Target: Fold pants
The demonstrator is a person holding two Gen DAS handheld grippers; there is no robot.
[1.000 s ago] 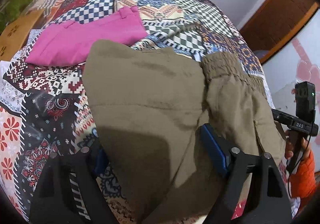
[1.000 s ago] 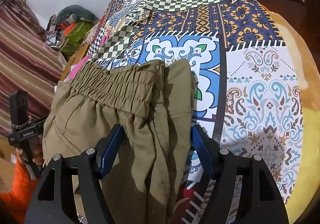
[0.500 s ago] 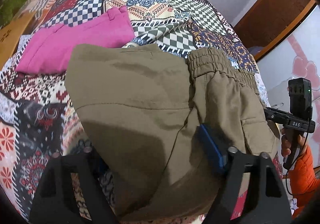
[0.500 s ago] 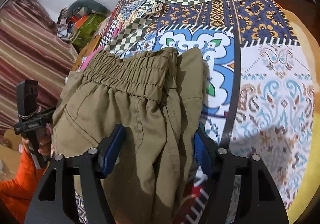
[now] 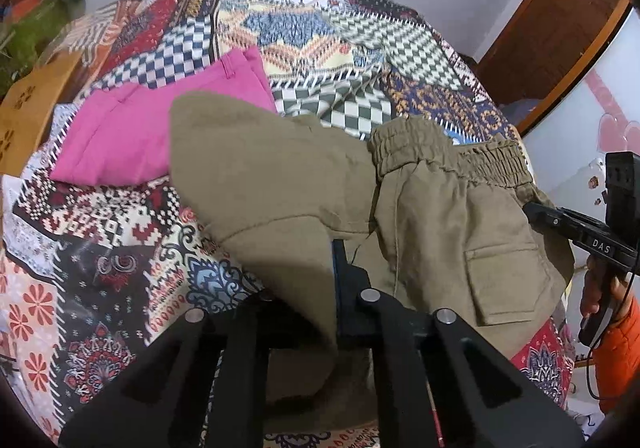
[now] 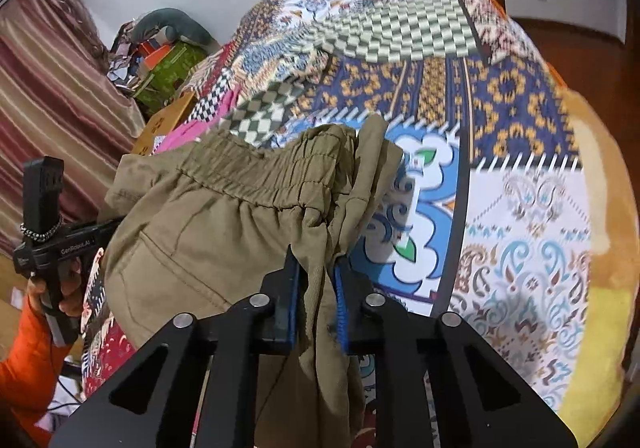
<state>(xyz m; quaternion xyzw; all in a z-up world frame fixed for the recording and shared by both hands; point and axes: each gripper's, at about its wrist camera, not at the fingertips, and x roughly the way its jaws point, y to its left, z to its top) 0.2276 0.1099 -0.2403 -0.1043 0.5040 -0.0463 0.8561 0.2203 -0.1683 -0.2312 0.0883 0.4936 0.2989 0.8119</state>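
Observation:
Olive pants (image 5: pixel 280 183) lie half folded on a patchwork bedspread (image 5: pixel 320 31), with the elastic waistband (image 5: pixel 440 151) at the far right. My left gripper (image 5: pixel 320 280) is shut on a fold of the pants near the middle; cloth drapes over its left finger. In the right wrist view my right gripper (image 6: pixel 316 268) has its jaws closing, and the blue pads pinch a bunched strip of the pants (image 6: pixel 208 232) just below the waistband (image 6: pixel 260 175). Each gripper's handle shows at the edge of the other's view, held by a hand in an orange sleeve (image 6: pixel 24 360).
A folded pink garment (image 5: pixel 152 127) lies left of the pants, partly under them. A cardboard box (image 5: pixel 28 115) stands off the bed's left side. A striped curtain (image 6: pixel 48 95) and a pile of clutter (image 6: pixel 168 47) are beyond it. A wooden door (image 5: pixel 560 27) is at the right.
Both grippers went from wide open around the cloth to pinched together on it. The pants' edge has bunched up and risen slightly off the bedspread.

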